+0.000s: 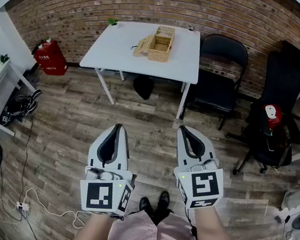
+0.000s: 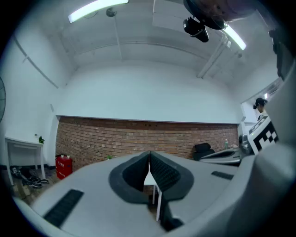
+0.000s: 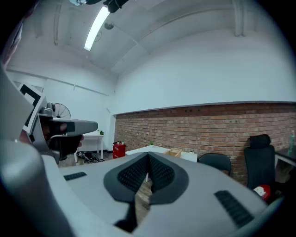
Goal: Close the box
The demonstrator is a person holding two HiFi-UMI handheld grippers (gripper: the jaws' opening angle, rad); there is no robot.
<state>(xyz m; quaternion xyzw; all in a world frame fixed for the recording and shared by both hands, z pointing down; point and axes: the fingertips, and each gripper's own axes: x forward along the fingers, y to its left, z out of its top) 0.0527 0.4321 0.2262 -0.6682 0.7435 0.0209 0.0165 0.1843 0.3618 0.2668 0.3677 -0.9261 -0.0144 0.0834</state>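
Tan box, white table (red-brick wall)

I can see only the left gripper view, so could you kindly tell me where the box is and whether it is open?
Observer: The head view shows a wicker box on the white table, towards the brick wall, with its lid folded out to the left side.
Operator: Thank you. Is the right gripper carrying anything?
Observer: No. The right gripper has its jaws together with nothing between them.
Operator: And are the grippers near the table?
Observer: Neither is. From above, the left gripper and the right one are both over the wooden floor, well short of the table.
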